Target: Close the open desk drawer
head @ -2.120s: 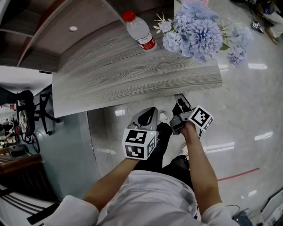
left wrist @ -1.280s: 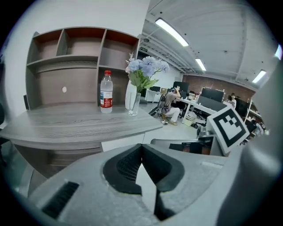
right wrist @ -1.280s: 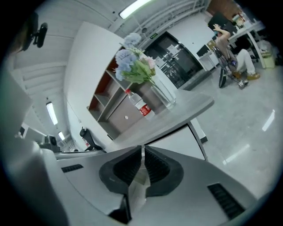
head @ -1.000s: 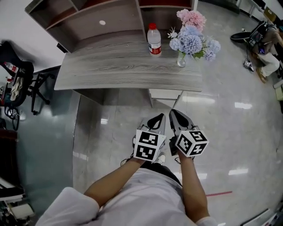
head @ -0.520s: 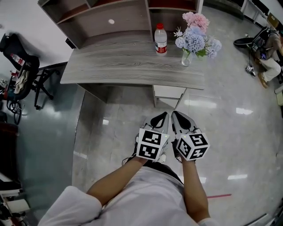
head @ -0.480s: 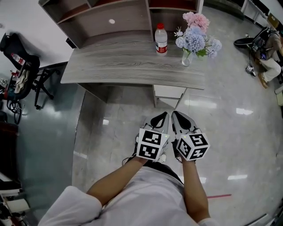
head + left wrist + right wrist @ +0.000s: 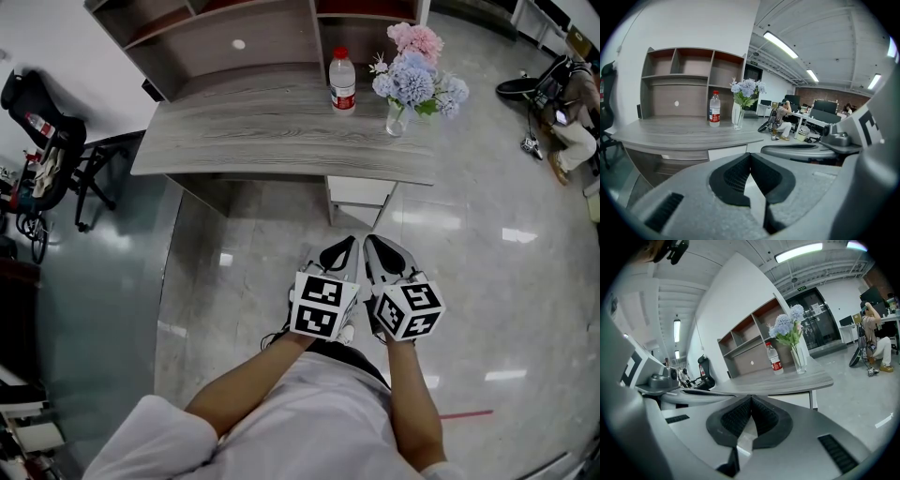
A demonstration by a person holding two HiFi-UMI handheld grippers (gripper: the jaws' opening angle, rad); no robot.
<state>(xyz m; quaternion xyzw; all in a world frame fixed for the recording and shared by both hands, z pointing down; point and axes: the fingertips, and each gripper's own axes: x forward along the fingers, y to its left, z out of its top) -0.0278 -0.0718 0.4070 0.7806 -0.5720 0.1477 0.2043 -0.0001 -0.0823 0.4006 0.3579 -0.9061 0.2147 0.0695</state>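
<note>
Left gripper [image 7: 345, 246]: clenched, its dark ribbed pads meeting at the tips with nothing between them. It is held out in front of the person's body, over the floor and well apart from the desk.
Right gripper [image 7: 373, 246]: clenched the same way, pads together and empty, just beside the left one and pointing toward the desk.
Marker cubes: one on each gripper, side by side near the person's hands, left [image 7: 322, 306] and right [image 7: 409, 310].
Drawer [image 7: 361, 191]: its white front sits just under the desk's front edge, toward the right end. It looks pushed in, and neither gripper touches it.
Desk [image 7: 272, 141]: grey wood-grain top with a curved front edge, ahead of both grippers.
Water bottle [image 7: 343, 81]: upright at the back of the desktop, red cap and red label.
Vase of flowers [image 7: 412, 70]: clear glass with blue and pink blooms, just right of the bottle.
Shelf unit [image 7: 216, 28]: open compartments standing at the desk's far side.
Office chair [image 7: 42, 131]: dark, left of the desk.
Floor [image 7: 244, 272]: glossy pale tiles mirroring the ceiling lights.
</note>
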